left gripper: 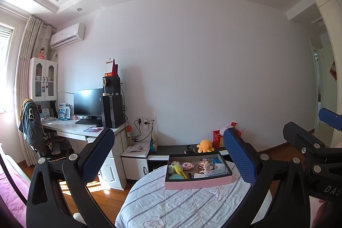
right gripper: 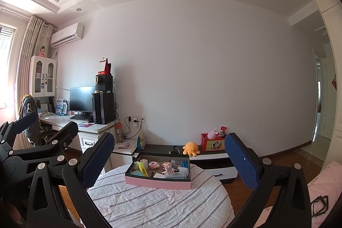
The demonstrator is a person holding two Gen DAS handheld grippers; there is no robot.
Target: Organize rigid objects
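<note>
Now both my grippers hang spread wide and empty above the striped quilt.
Nearest, left gripper (left gripper: pixel 168 153) and right gripper (right gripper: pixel 170 155); beyond, the pink tray (right gripper: pixel 158 182) of small trinkets rests on the quilt (right gripper: pixel 149 204); farther off, an orange plush (right gripper: pixel 190 149) on the low cabinet.

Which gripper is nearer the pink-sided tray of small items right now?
Neither, clearly. The left gripper and right gripper are both open, side by side, short of the pink-sided tray. The tray lies slightly right of the left gripper's centre and slightly left of the right's.
</note>
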